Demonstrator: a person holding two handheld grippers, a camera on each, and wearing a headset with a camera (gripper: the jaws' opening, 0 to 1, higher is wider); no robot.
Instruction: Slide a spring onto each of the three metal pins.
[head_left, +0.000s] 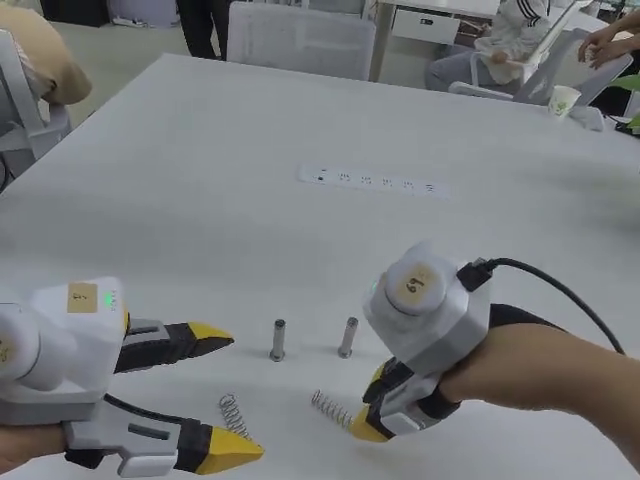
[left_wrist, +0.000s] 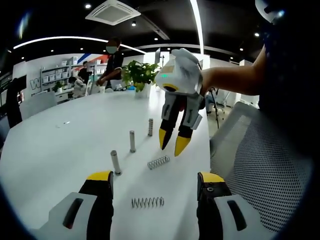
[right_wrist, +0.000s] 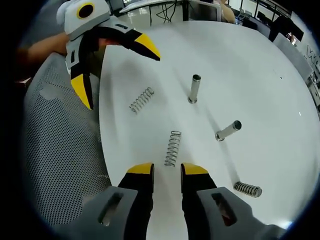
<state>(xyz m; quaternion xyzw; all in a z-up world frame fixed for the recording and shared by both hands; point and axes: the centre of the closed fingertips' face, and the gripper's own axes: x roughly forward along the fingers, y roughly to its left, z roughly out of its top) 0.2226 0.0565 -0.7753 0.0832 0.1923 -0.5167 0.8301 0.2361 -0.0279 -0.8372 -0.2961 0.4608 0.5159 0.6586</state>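
The right gripper, jaws narrowed and empty, points straight at a loose spring lying flat just past its tips, long axis along the jaws' line. The left gripper stands wide, the other spring crosswise between its jaws. Two bare pins stand just beyond.
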